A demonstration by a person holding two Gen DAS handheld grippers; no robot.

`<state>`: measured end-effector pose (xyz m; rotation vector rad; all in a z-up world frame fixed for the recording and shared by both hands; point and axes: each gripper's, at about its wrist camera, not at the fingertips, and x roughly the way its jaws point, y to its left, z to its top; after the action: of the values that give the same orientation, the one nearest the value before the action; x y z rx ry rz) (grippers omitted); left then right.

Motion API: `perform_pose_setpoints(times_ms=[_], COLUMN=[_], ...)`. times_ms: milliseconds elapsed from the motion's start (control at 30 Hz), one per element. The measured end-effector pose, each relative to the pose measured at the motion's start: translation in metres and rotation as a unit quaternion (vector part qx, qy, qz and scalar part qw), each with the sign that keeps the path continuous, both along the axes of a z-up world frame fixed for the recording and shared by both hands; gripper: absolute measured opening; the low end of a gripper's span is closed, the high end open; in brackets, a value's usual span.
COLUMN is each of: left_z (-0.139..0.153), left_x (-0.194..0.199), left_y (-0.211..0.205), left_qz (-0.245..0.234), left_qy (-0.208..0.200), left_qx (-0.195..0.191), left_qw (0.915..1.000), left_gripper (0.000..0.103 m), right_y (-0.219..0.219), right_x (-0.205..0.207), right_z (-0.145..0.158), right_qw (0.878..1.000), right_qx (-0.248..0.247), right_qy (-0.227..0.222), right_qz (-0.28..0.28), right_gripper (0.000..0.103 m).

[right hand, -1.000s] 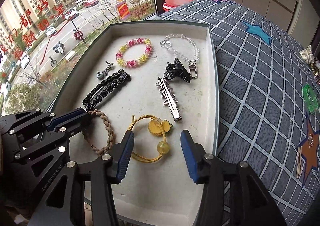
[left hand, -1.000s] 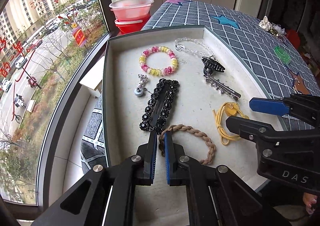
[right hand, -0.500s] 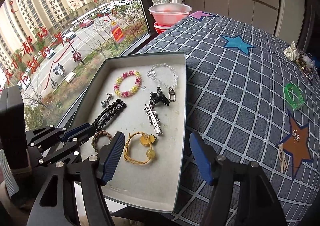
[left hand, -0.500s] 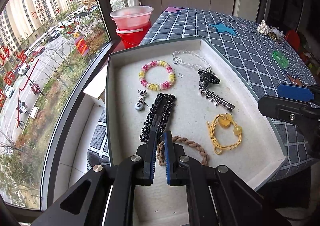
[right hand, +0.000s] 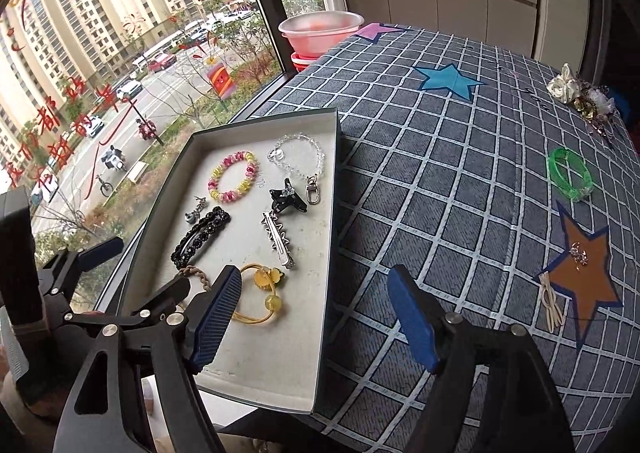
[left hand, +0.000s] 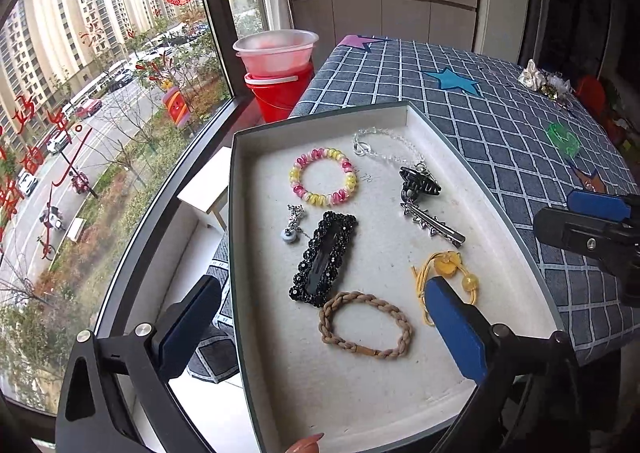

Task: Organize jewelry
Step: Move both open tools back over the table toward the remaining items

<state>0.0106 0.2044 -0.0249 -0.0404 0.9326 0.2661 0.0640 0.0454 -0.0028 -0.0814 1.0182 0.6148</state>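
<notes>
Found the left gripper (left hand: 320,285) spread wide above the near end of the tray (left hand: 236,253), holding nothing, with the braid (left hand: 365,325) lying flat under its gap. Found the right gripper (right hand: 315,273) spread just as wide and empty, straddling the tray's right wall, one finger over the yellow tie (right hand: 260,293), the other over the cloth (right hand: 440,173).

Counted eight pieces laid in the tray, apart from one another. Saw loose pieces well off to the right on the cloth: a green bangle (right hand: 568,173), a brooch (right hand: 579,253) on the orange star, and pale bands (right hand: 552,303) at that star's near-left edge, long axis running near to far.

Judged the right gripper the nearer one for these, with a swing right and slightly far called for.

Caught brooch and bands only from the right wrist. Made out the whole braid only from the left, where the bangle showed small at far right.
</notes>
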Motion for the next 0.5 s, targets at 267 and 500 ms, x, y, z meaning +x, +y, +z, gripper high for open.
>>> perform_pose_setpoints(times_ms=[267, 500], left_z=[0.004, 0.006], left_x=[0.001, 0.002], left_y=[-0.004, -0.012], left_qz=[-0.002, -0.015], left_qy=[0.002, 0.002], left_qx=[0.013, 0.009], left_qw=[0.9999, 0.9998], left_gripper=[0.103, 0.103], right_y=[-0.003, -0.017], right_x=[0.000, -0.002], right_z=[0.002, 0.006], right_qw=[1.000, 0.998], right_qx=[0.022, 0.056], right_qy=[0.004, -0.008], right_qz=[0.002, -0.012], right_gripper=[0.084, 0.103])
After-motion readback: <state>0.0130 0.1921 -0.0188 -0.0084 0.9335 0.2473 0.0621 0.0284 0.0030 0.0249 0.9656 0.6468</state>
